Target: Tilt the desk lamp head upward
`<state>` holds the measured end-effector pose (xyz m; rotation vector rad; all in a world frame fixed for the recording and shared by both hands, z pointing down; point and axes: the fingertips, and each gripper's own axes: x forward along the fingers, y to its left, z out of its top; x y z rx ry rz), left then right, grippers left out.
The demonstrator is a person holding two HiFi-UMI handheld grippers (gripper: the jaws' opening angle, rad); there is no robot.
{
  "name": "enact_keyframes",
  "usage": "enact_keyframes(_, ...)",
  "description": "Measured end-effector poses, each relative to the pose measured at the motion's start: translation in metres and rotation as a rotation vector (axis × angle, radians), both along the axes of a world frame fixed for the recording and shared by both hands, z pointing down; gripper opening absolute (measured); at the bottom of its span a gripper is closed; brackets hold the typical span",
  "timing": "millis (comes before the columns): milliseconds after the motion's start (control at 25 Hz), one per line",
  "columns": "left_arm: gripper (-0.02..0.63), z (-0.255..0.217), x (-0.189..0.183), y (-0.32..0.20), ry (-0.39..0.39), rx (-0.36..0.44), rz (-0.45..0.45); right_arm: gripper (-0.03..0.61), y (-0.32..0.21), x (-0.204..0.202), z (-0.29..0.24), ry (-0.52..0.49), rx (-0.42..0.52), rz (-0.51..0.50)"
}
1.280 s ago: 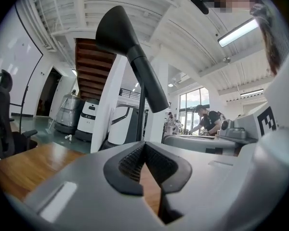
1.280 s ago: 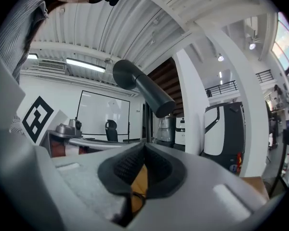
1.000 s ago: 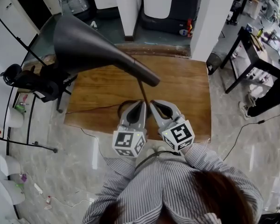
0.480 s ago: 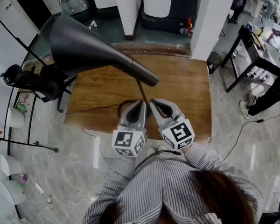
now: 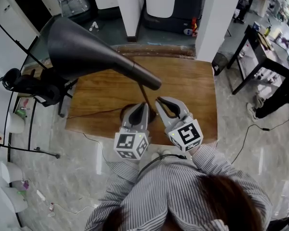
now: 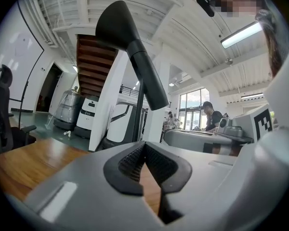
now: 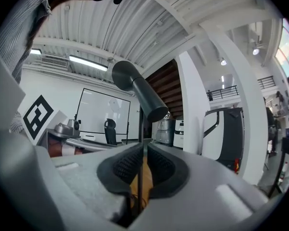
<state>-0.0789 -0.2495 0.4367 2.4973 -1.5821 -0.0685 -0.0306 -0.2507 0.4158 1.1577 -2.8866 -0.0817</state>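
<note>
Desk lamp (image 5: 86,49) on wooden table (image 5: 192,90), cone head overhanging the left edge. Thin stem (image 5: 145,94); base (image 5: 124,113) mostly hidden behind the grippers. Right gripper (image 5: 158,99): jaws nearly closed, empty, stem just beyond the tips. Left gripper (image 5: 145,104): jaws together, empty.

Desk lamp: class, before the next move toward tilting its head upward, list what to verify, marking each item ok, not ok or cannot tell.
1. Lamp head free to tilt: ok; nothing rests on it.
2. A gripper on the lamp head: not ok; both sit low near the base.
3. Left gripper free: ok; jaws together, nothing between them.
4. Right gripper holding the stem: cannot tell; the stem lines up with its nearly closed jaws, which have just eased open slightly.
5. Base flat on the table: cannot tell; the left gripper covers most of it.
</note>
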Motion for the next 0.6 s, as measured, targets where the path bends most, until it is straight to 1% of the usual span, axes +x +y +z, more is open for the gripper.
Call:
enact_keyframes(80,0.003,0.001,0.003,-0.001,-0.002,-0.002,0.006,0.009,0.003,-0.003,0.004,-0.007,-0.015,-0.004)
enact_keyframes(240,0.003,0.001,0.005,-0.001,-0.014,-0.003,0.015,0.002,0.006,-0.011,0.013,0.028,-0.041,-0.028)
enact_keyframes(320,0.003,0.004,0.006,-0.001,-0.025,-0.009,0.014,0.002,0.005,-0.011,0.016,0.029,-0.054,-0.026)
enact_keyframes(600,0.003,0.006,0.002,0.000,-0.019,-0.022,-0.004,0.002,0.007,-0.011,0.018,0.027,-0.064,-0.026)
